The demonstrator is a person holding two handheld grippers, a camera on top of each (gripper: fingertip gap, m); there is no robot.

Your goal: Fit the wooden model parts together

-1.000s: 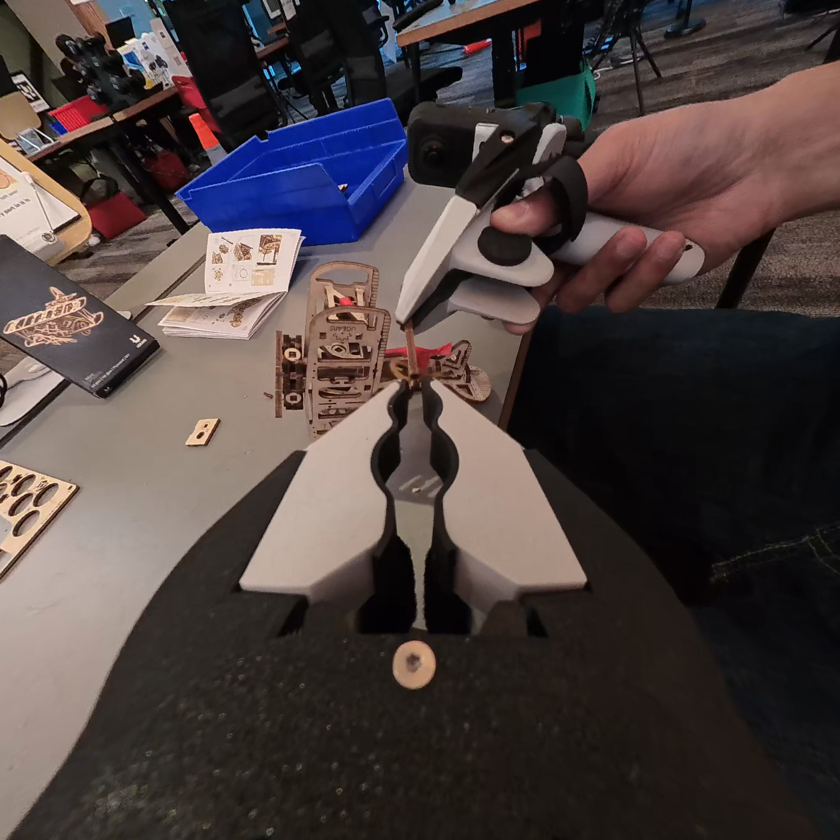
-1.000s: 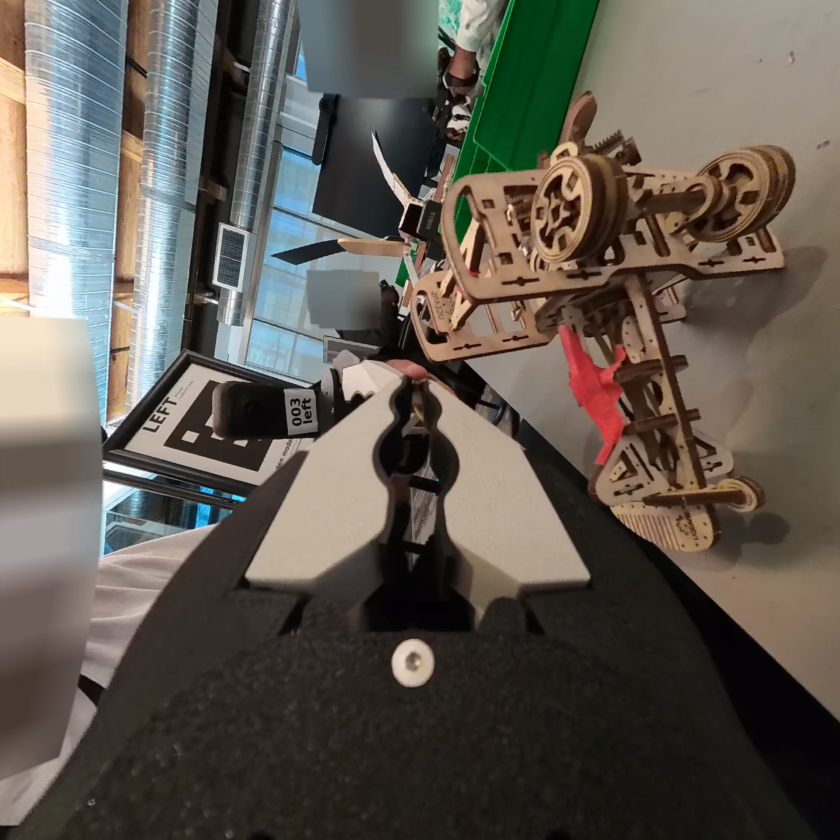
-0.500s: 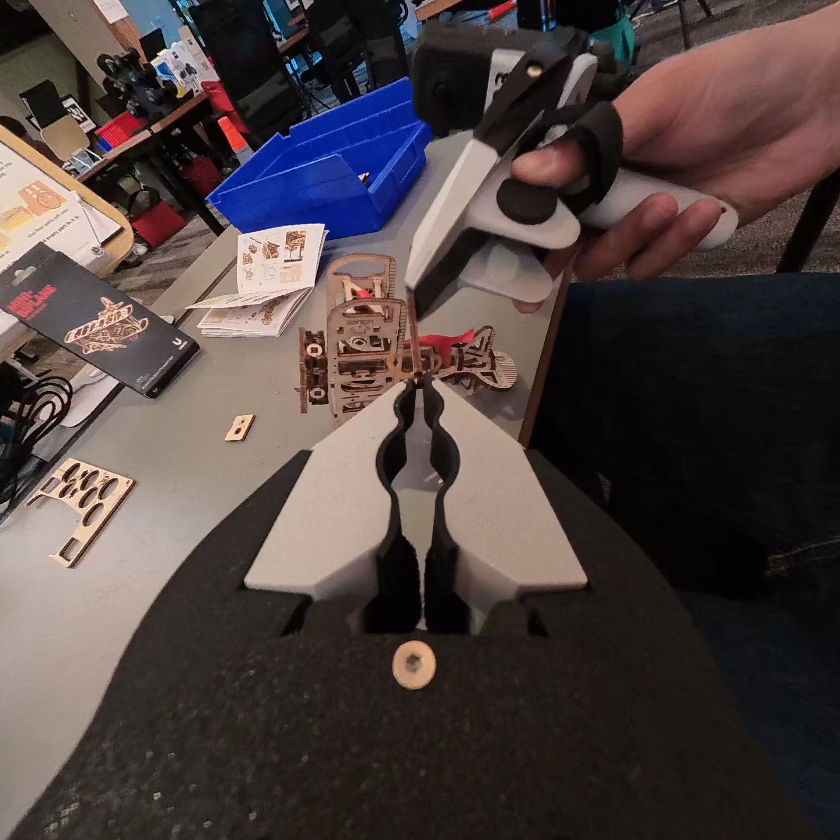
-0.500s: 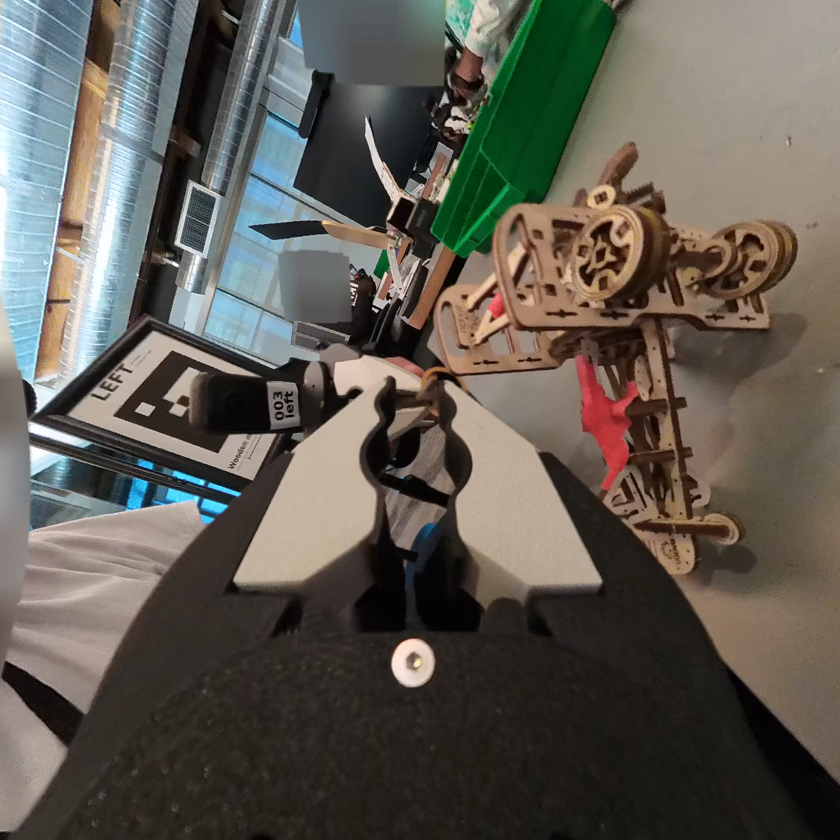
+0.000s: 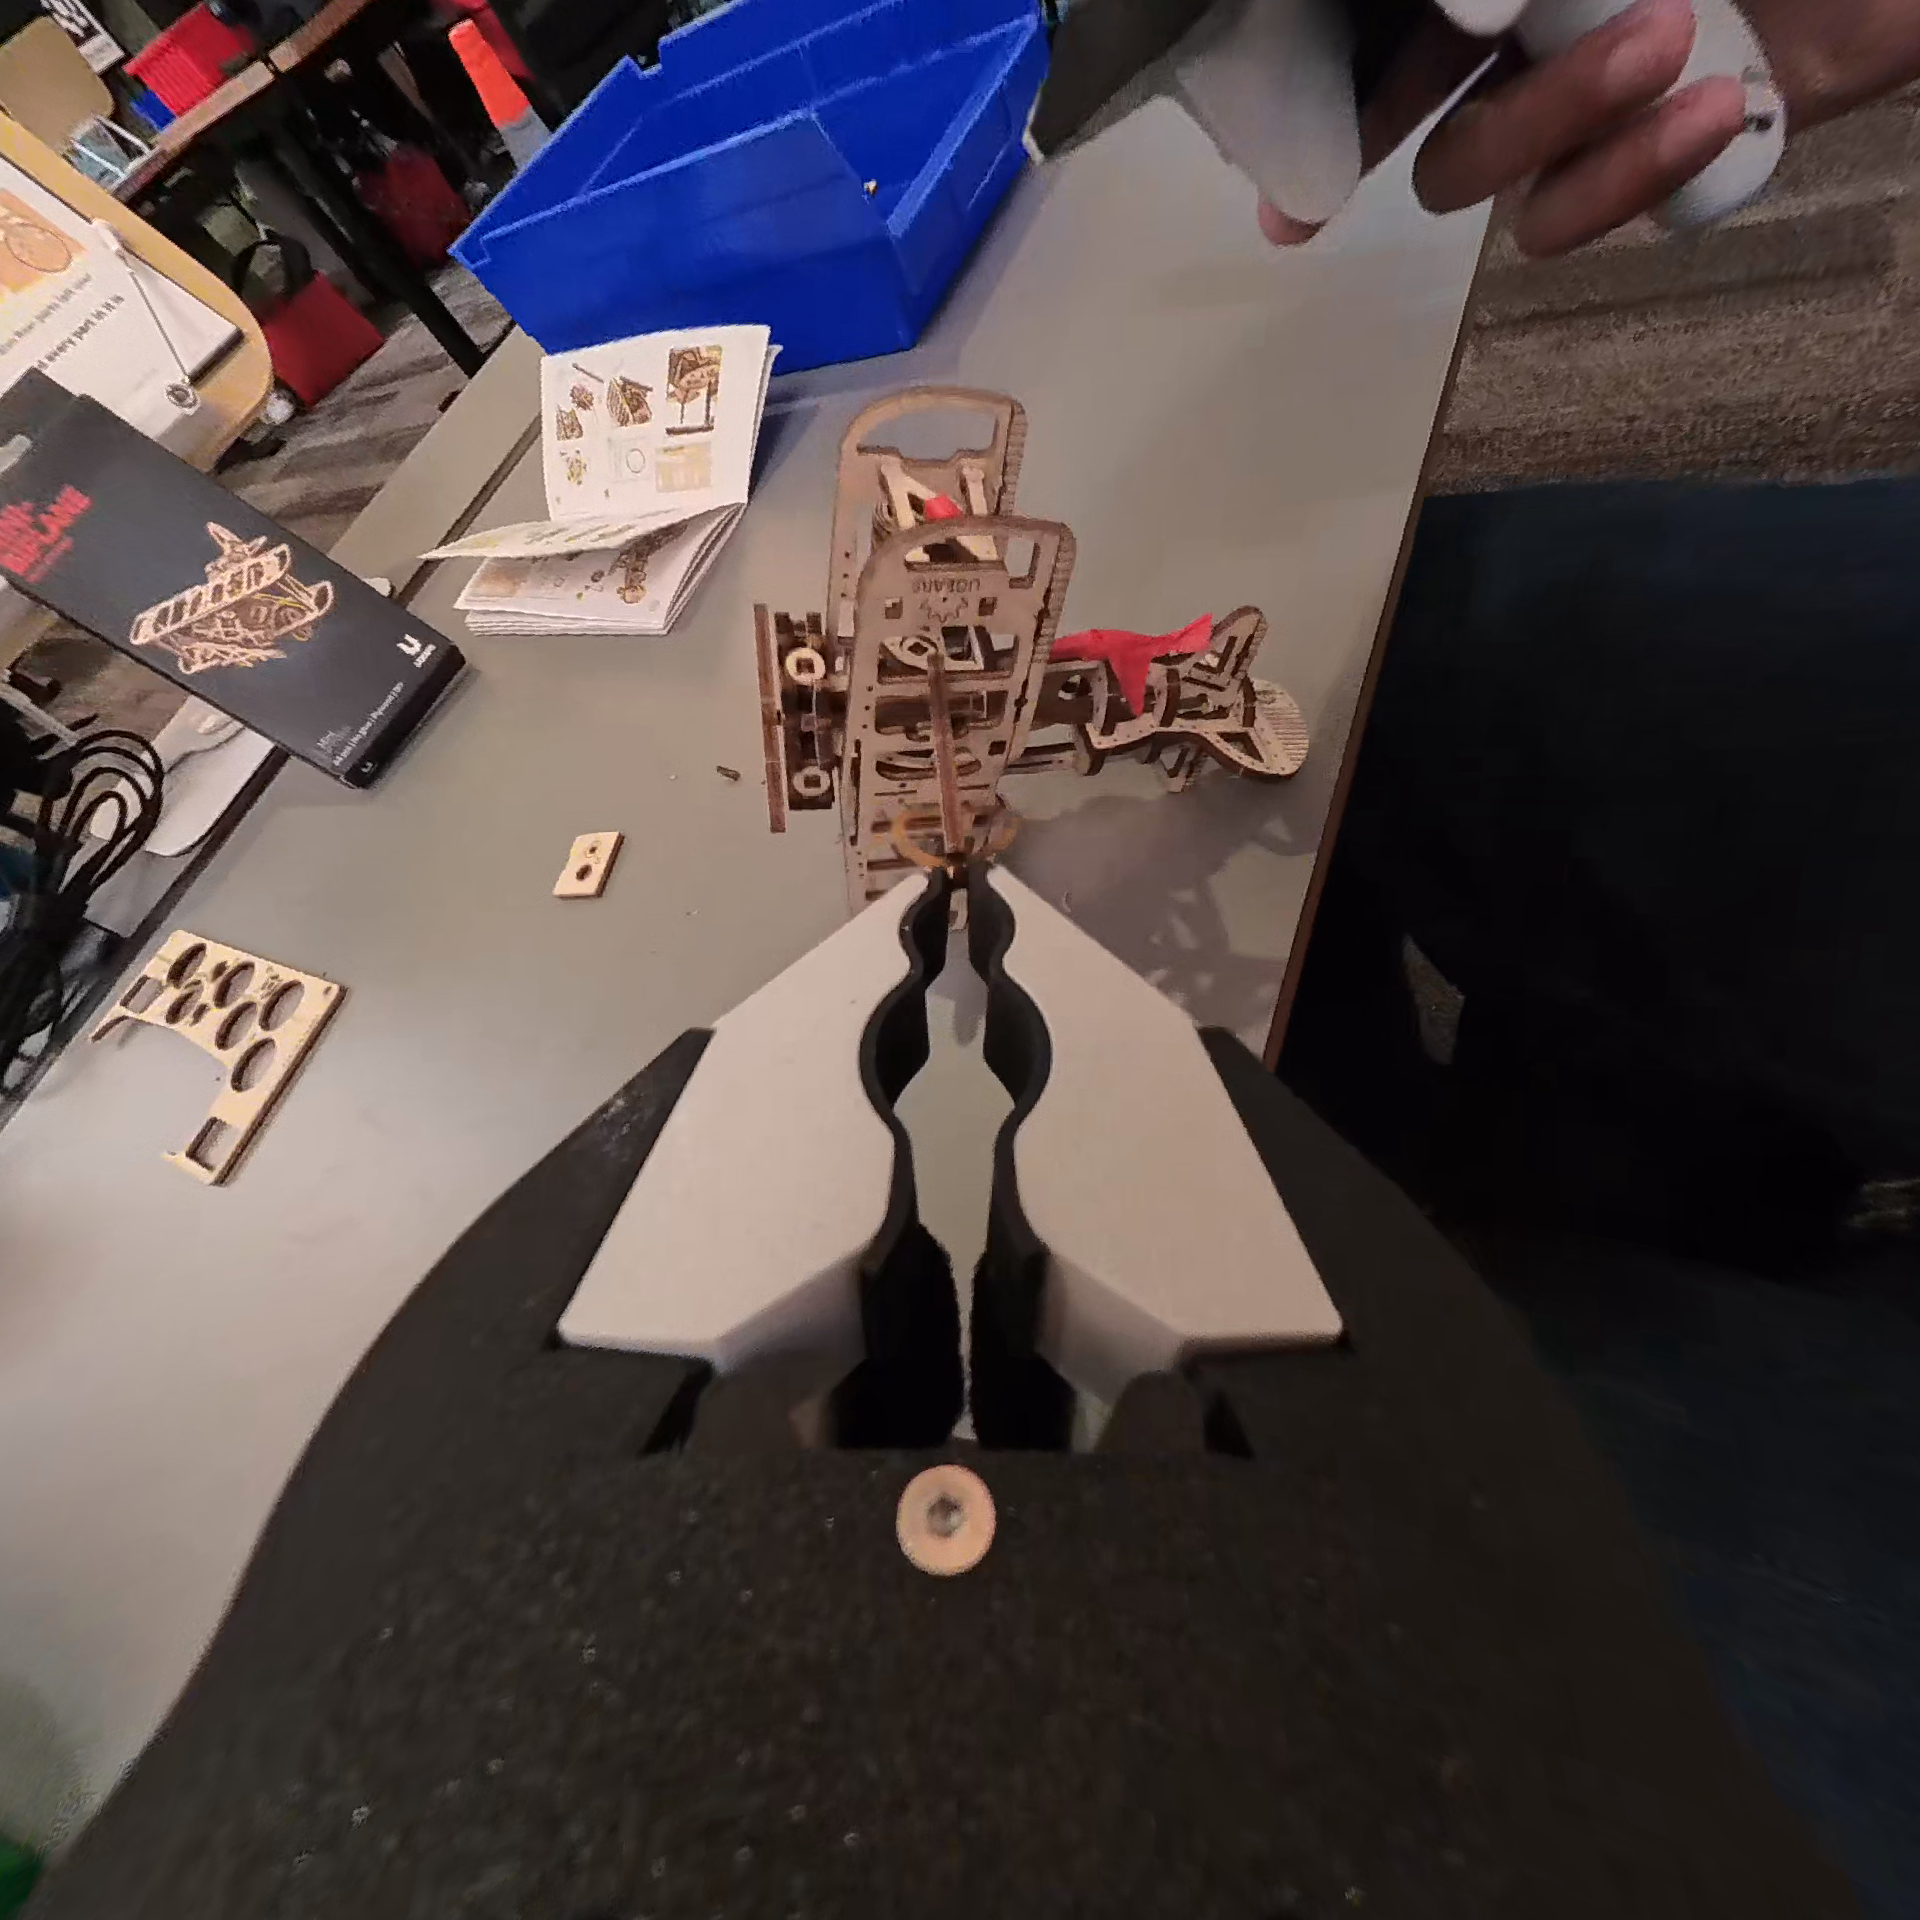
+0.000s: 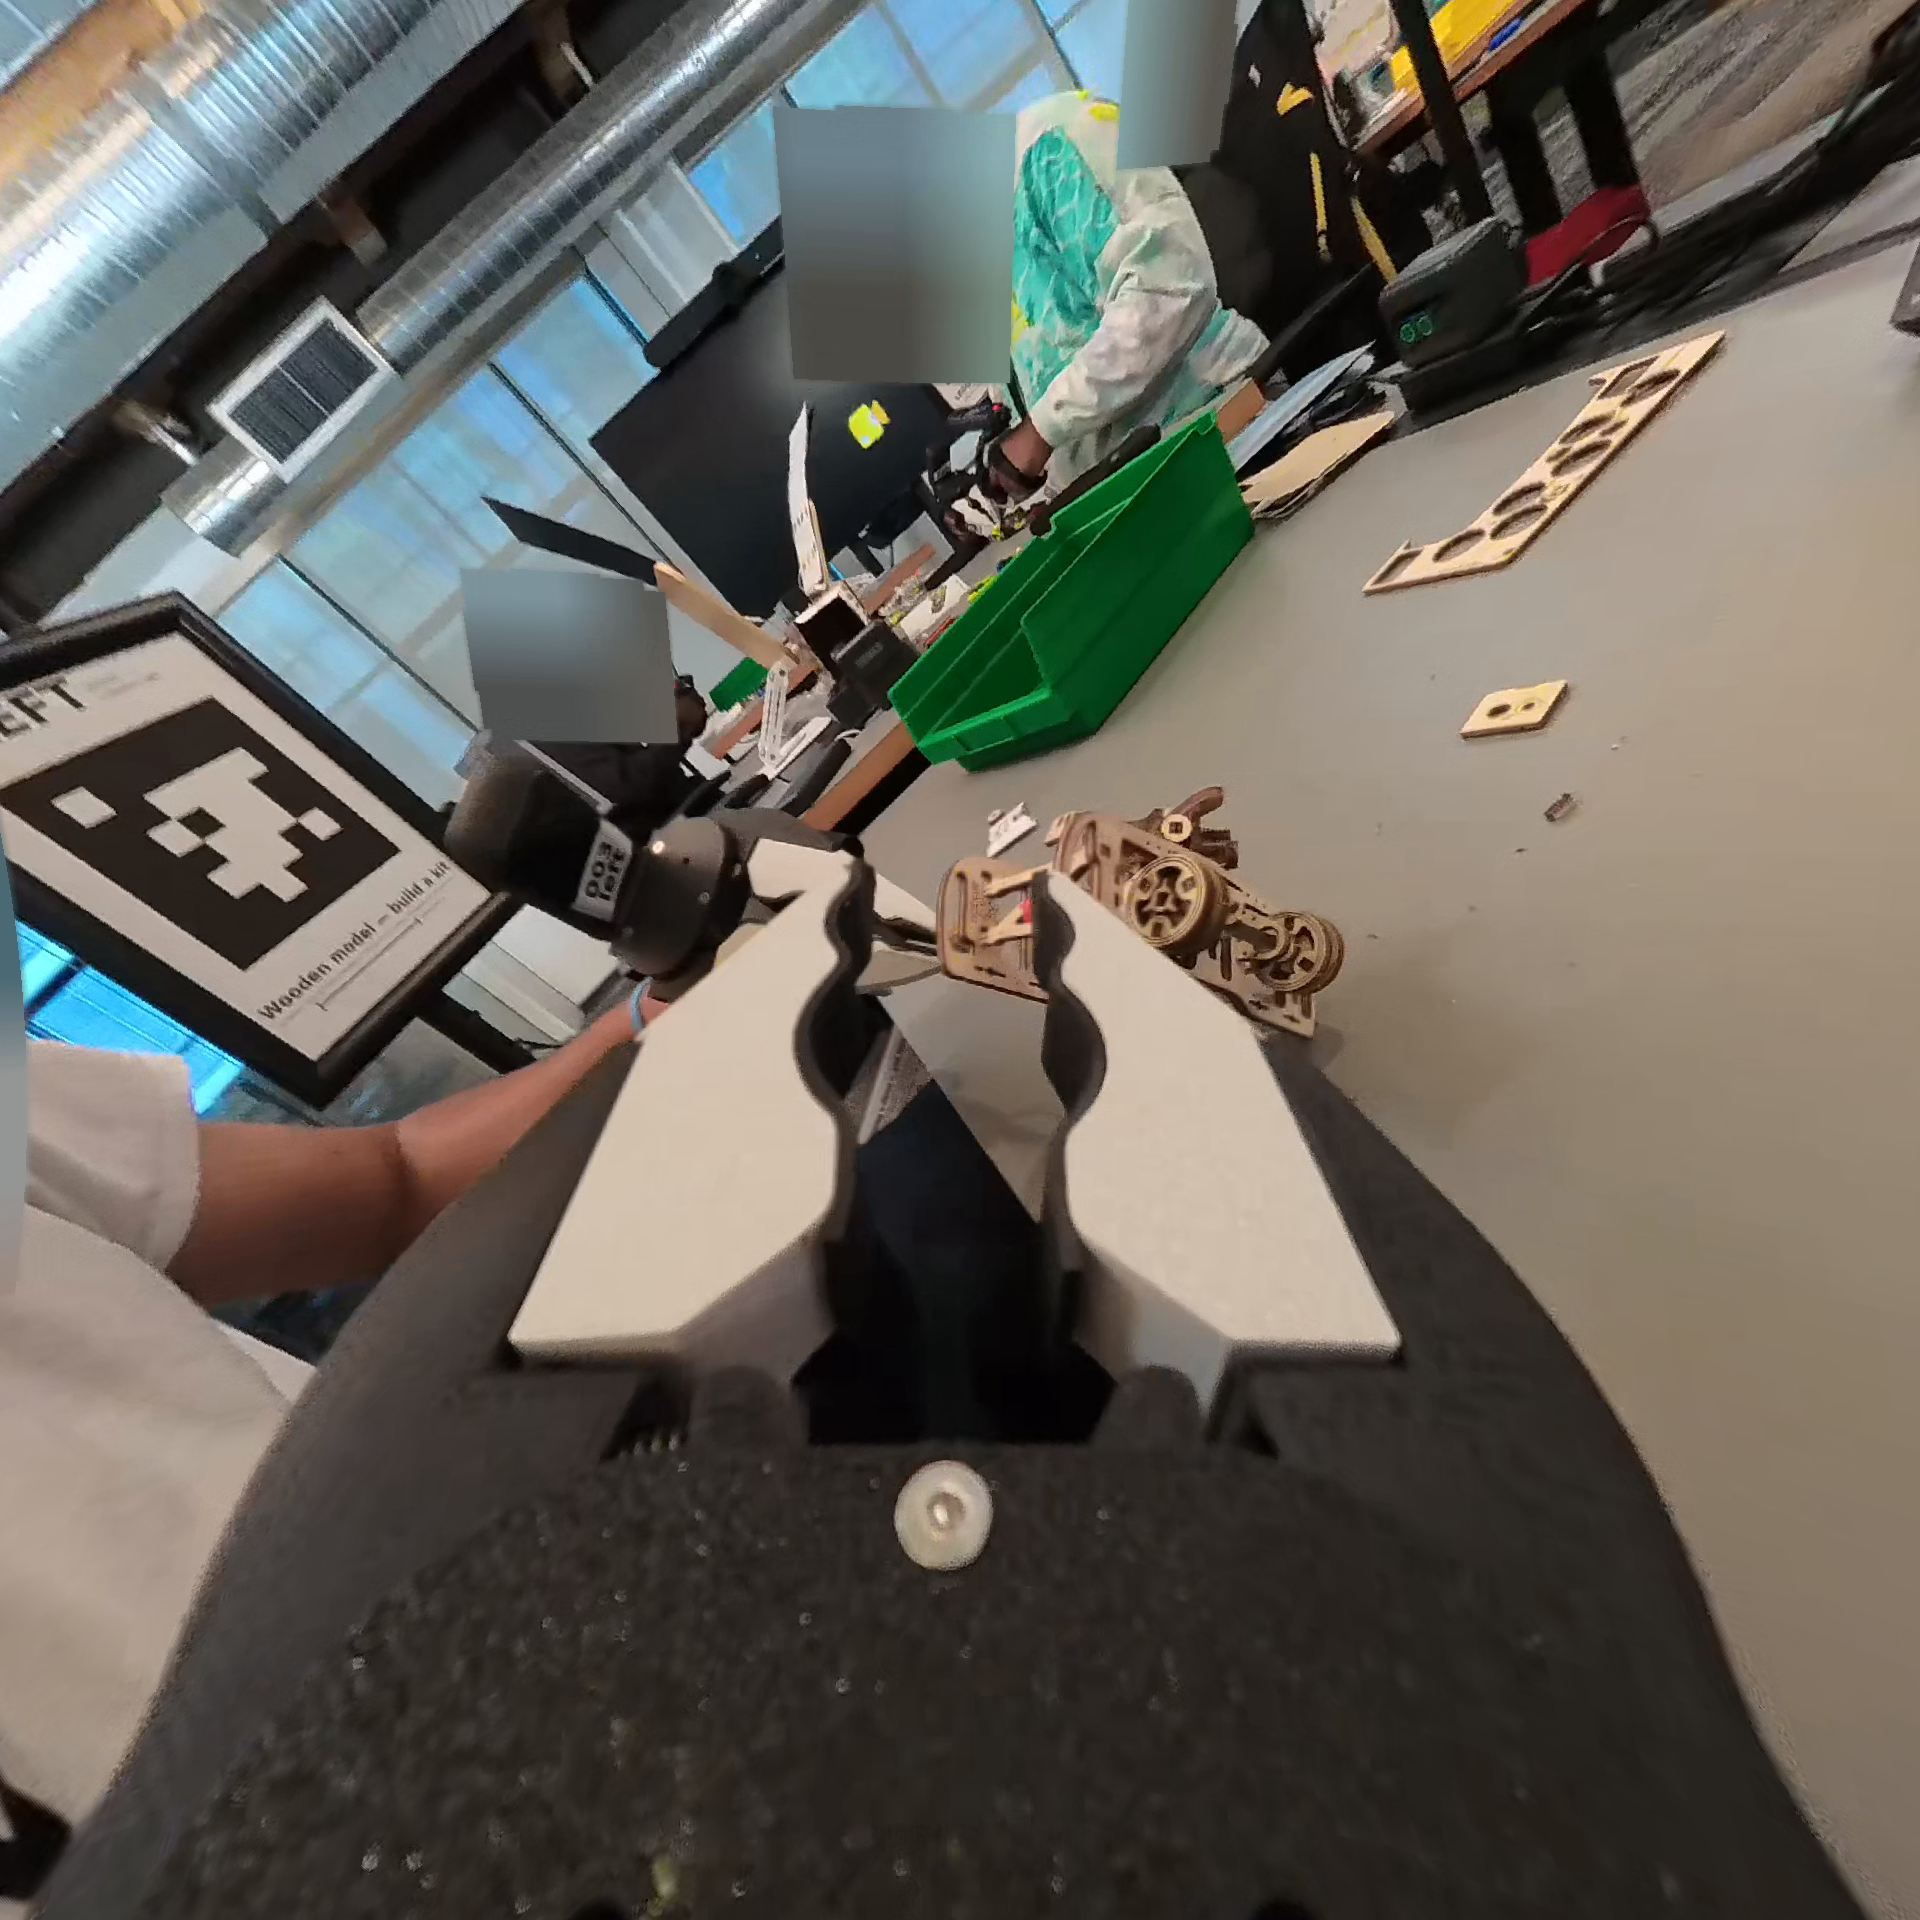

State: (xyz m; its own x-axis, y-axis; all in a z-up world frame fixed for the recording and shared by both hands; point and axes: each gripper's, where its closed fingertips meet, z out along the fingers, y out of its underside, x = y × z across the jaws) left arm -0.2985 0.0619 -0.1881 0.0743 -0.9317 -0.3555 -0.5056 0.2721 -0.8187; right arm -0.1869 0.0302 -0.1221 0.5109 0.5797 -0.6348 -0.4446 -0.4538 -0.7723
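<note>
Here, in the left wrist view, a grey counter [image 5: 1195, 436] runs up the frame, its right edge falling away to dark trousers at the right; bare surface lies at lower left and upper right. The left gripper [image 5: 954, 878] points up the middle, jaws pinched nearly together on a thin wooden stick with a small ring [image 5: 945, 790], held just in front of the wooden model [image 5: 940, 665], which stands near the counter's right edge. Left of it lie a booklet [image 5: 623, 509], a small wooden tile [image 5: 588, 864], a punched wooden sheet [image 5: 223, 1049] and a black box [image 5: 208, 592]; a blue bin [image 5: 769, 197] sits at the top. In the right wrist view, the right gripper [image 6: 951, 914] tilts over the counter edge, jaws wide apart and empty, with a green bin [image 6: 1081, 623] beyond. Half a second ago those jaws were nearly closed at the stick; they have since let go, and the hand [image 5: 1621, 114] has lifted to the upper right corner.
</note>
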